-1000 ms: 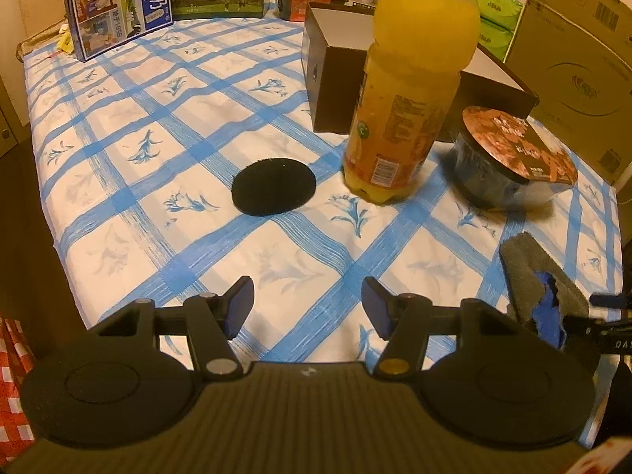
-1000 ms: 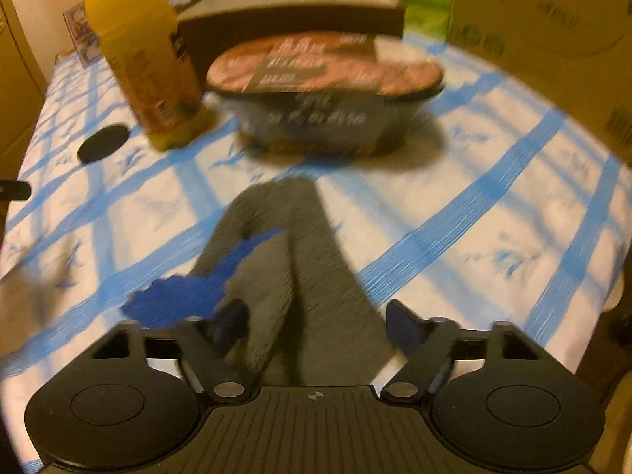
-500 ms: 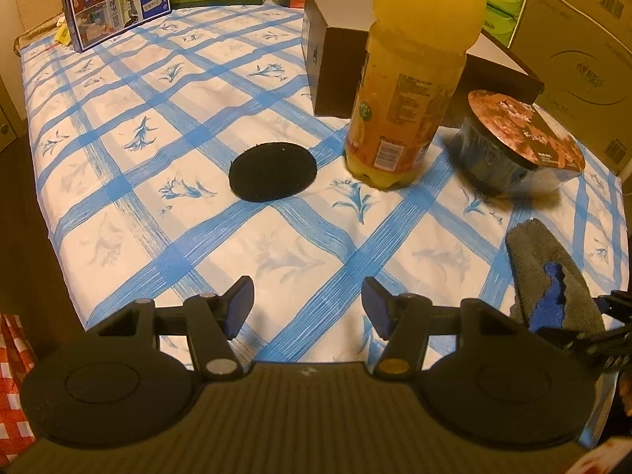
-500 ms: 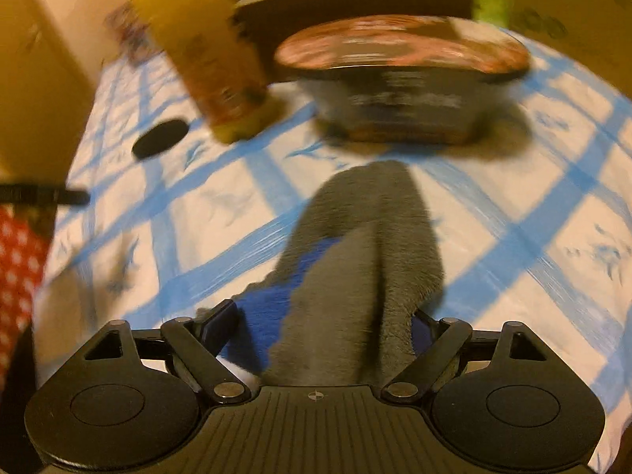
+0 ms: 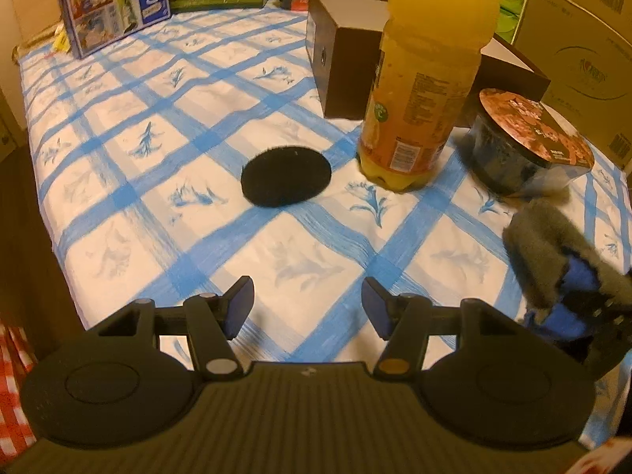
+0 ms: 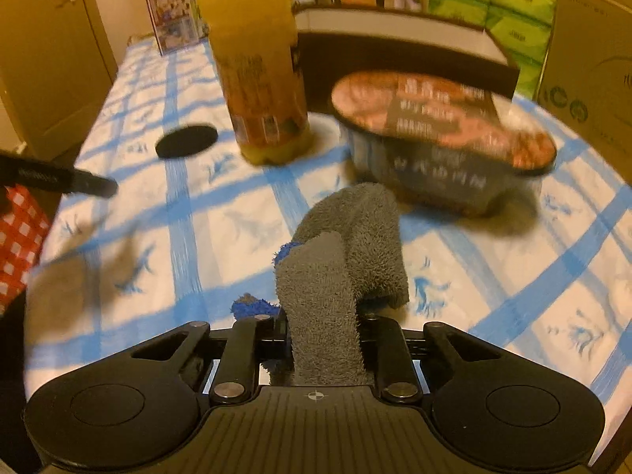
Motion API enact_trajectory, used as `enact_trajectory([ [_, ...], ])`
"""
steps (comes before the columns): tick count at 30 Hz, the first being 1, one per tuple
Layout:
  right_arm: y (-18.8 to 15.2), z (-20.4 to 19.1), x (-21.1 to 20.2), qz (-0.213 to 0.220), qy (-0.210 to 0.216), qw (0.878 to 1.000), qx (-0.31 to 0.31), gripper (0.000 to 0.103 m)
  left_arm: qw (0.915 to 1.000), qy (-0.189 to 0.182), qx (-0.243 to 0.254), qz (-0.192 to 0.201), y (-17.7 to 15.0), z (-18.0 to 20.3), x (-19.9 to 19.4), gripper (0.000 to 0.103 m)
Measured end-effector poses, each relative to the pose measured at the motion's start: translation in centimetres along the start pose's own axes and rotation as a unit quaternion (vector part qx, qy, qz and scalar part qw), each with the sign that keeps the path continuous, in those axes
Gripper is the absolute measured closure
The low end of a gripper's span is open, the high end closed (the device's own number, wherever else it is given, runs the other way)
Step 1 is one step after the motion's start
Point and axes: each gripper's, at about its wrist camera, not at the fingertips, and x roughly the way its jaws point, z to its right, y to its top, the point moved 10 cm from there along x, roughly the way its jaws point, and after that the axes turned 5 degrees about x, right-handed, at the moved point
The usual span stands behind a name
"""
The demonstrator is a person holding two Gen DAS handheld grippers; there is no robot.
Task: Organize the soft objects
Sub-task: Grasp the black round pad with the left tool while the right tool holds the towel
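Observation:
A grey sock with blue trim (image 6: 347, 260) is pinched in my right gripper (image 6: 322, 328), which is shut on its near end; the rest of the sock arches up off the blue-checked tablecloth (image 6: 177, 237). It also shows in the left wrist view (image 5: 549, 252) at the far right, held by the right gripper (image 5: 592, 316). My left gripper (image 5: 308, 304) is open and empty above the cloth near the table's front edge. A round black soft pad (image 5: 286, 175) lies flat on the cloth ahead of it, and shows in the right wrist view (image 6: 186, 141).
An orange juice bottle (image 5: 426, 79) stands right of the pad. A lidded instant noodle bowl (image 5: 529, 146) sits just beyond the sock. A dark box (image 5: 343, 63), cartons (image 5: 114, 4) and cardboard boxes (image 5: 584, 47) line the back. The table's left edge (image 5: 43, 213) drops off.
My right gripper closed on the grey sock and lifted its near end off the cloth. The left gripper stayed open and barely moved.

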Motion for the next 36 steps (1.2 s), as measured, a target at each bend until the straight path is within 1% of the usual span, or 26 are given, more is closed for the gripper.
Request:
enact_trajectory([
  [4, 2.3, 0.2, -0.7, 0.021, -0.004, 1.000, 0.012, 0.082, 0.9991, 0.000, 0.041, 0.012, 1.4, -0.6, 1.1, 0.045],
  [7, 3.5, 1.4, -0.7, 0.020, -0.010, 0.999, 0.039, 0.082, 0.9962, -0.011, 0.085, 0.018, 2.5, -0.8, 2.4, 0.041],
  [10, 3.9, 3.0, -0.6, 0.011, -0.016, 0.997, 0.074, 0.082, 0.9899, -0.028, 0.138, 0.017, 3.3, -0.9, 4.1, 0.040],
  [12, 3.8, 4.5, -0.6, 0.004, -0.029, 0.994, 0.103, 0.082, 0.9846, -0.038, 0.170, 0.015, 3.9, -1.0, 5.3, 0.040],
  [15, 3.5, 7.0, -1.0, 0.002, -0.054, 0.988, 0.147, 0.082, 0.9778, -0.050, 0.203, 0.015, 4.9, -1.3, 6.8, 0.040],
  [20, 3.7, 11.7, -2.3, 0.017, -0.092, 0.972, 0.214, 0.082, 0.9691, -0.072, 0.236, 0.011, 6.1, -1.8, 8.9, 0.040],
  [24, 4.2, 13.6, -3.0, 0.028, -0.112, 0.967, 0.226, 0.082, 0.9659, -0.081, 0.246, 0.004, 6.7, -2.0, 10.4, 0.040],
  [26, 4.2, 14.0, -2.9, 0.027, -0.114, 0.966, 0.229, 0.082, 0.9647, -0.083, 0.250, 0.004, 7.0, -2.1, 11.0, 0.040],
  [30, 3.5, 13.9, -2.5, 0.021, -0.113, 0.965, 0.234, 0.082, 0.9616, -0.095, 0.258, -0.002, 7.6, -2.1, 12.1, 0.031],
  [32, 3.2, 14.0, -2.2, 0.018, -0.113, 0.964, 0.238, 0.082, 0.9599, -0.101, 0.262, -0.006, 7.7, -2.0, 12.6, 0.030],
  [36, 2.9, 14.1, -1.9, 0.016, -0.113, 0.964, 0.241, 0.082, 0.9594, -0.111, 0.259, -0.009, 7.8, -1.8, 13.0, 0.031],
])
